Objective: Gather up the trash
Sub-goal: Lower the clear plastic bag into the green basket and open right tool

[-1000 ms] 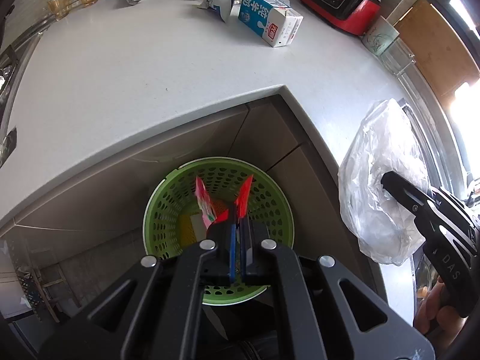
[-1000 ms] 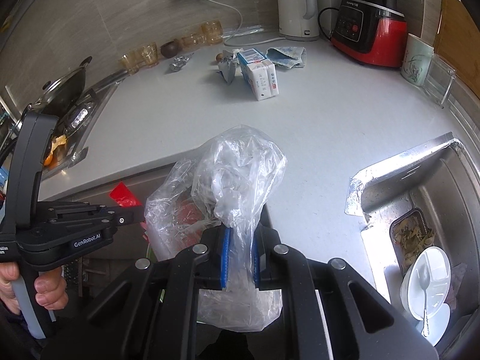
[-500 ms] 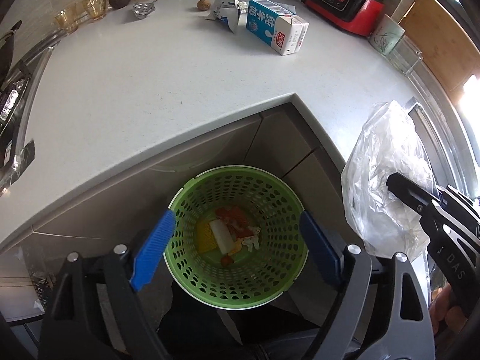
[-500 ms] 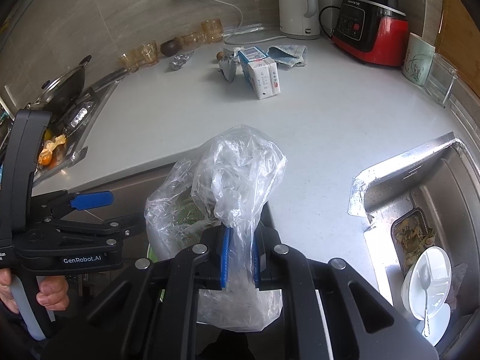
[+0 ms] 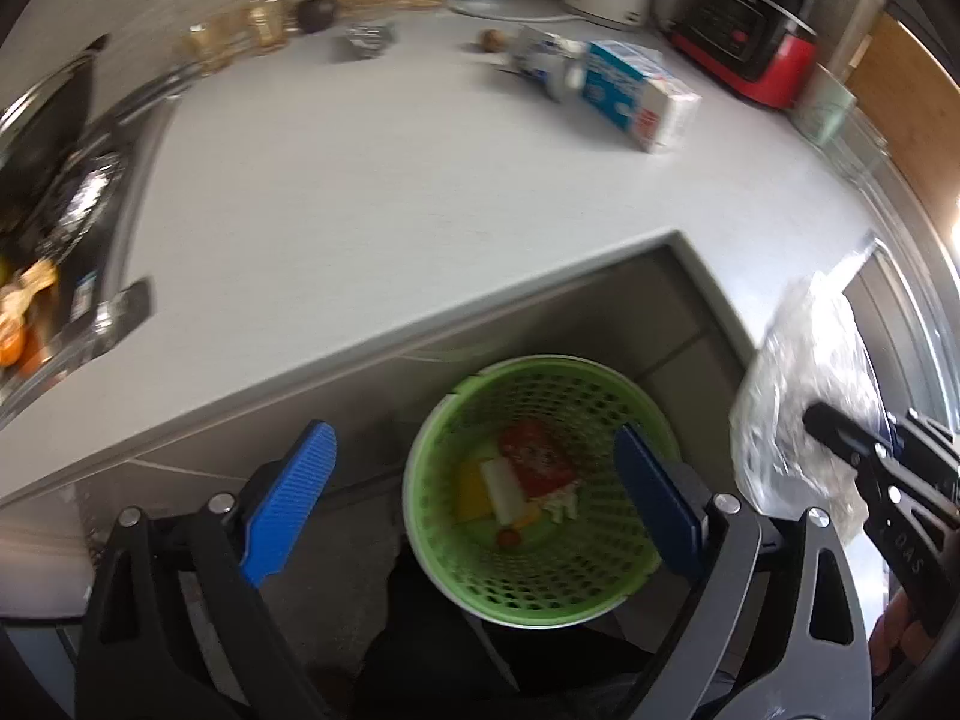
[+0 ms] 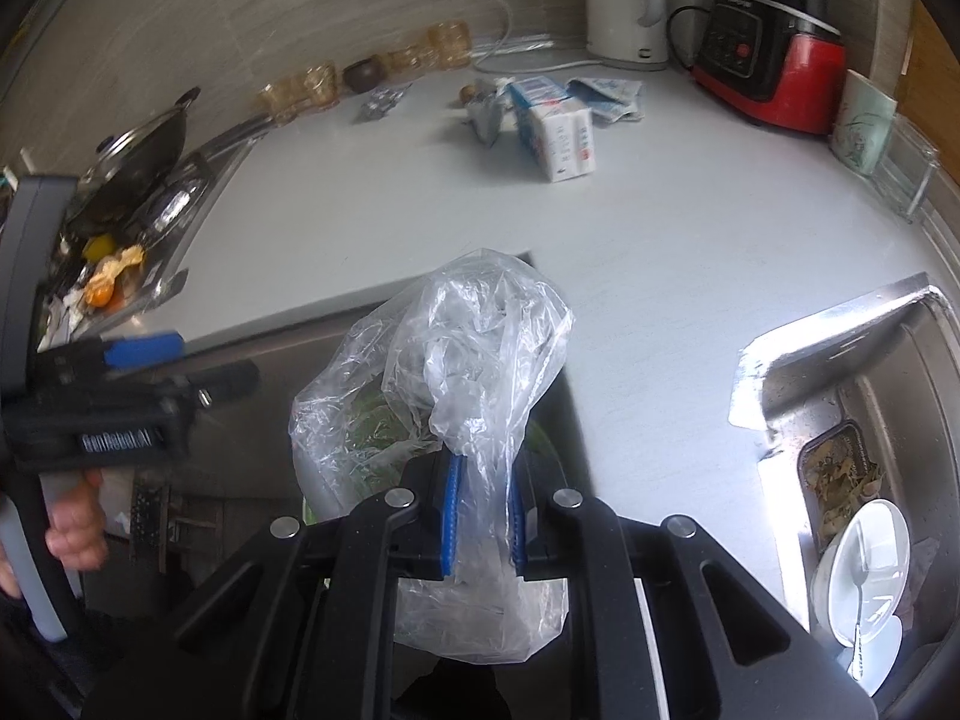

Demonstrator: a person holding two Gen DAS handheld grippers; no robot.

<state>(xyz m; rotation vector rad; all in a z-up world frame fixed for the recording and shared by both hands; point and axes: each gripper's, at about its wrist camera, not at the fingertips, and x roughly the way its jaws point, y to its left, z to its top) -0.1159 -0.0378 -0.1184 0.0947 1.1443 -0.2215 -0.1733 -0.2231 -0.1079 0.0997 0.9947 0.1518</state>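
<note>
A green mesh trash basket (image 5: 543, 591) stands on the floor below the counter corner, with a red wrapper (image 5: 534, 459) and other scraps in it. My left gripper (image 5: 474, 474) is open and empty above the basket. My right gripper (image 6: 483, 519) is shut on a crumpled clear plastic bag (image 6: 462, 360), held up beside the counter edge; the bag also shows in the left wrist view (image 5: 798, 396). A blue-and-white milk carton (image 6: 558, 132) lies on the white counter (image 6: 390, 222), with a torn wrapper (image 6: 486, 111) behind it.
A stove with a pan (image 6: 144, 144) and orange peels (image 6: 111, 273) is at the left. A sink (image 6: 858, 456) with a dish and spoon is at the right. A kettle (image 6: 627, 0), a red appliance (image 6: 774, 54) and glasses (image 6: 300, 90) stand along the back wall.
My left gripper opened and let go of the red wrapper, which fell into the green basket. The left gripper then rose and shifted left. The right gripper kept holding the plastic bag.
</note>
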